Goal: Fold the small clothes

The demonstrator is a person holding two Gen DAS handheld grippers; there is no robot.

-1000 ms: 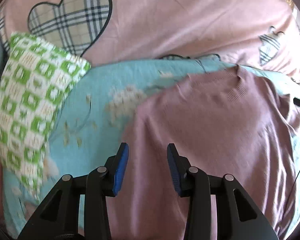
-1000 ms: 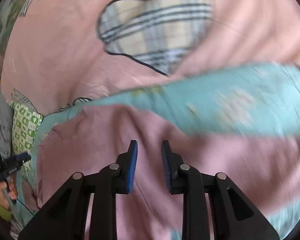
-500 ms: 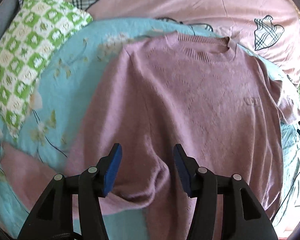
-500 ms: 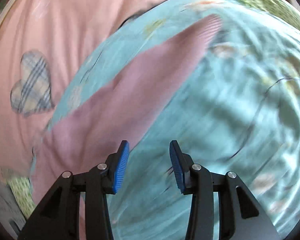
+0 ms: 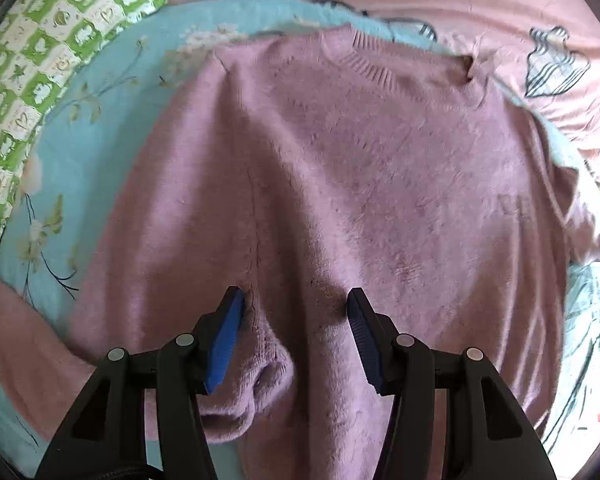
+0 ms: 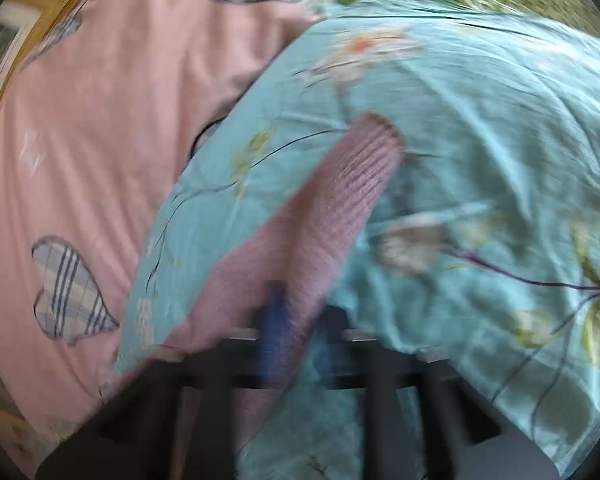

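Sweater, mauve and fuzzy, lies spread face-up on the turquoise floral blanket, its ribbed neckline toward the far side, where the pink sheet with plaid hearts begins. My left gripper points steeply down over the near part of the sweater with its blue pads spread apart; a rumpled hump of the knit bulges up between them, just beside the left pad, but neither pad presses on it. A green-and-white checked pillow sits off to the left on the blanket. My right gripper is blurred in its own view; its jaws have just been closing and now sit almost together on the sweater's sleeve, whose ribbed cuff stretches away from the pads across the blanket. At the right edge of the left view I see a dark shape too small to tell.
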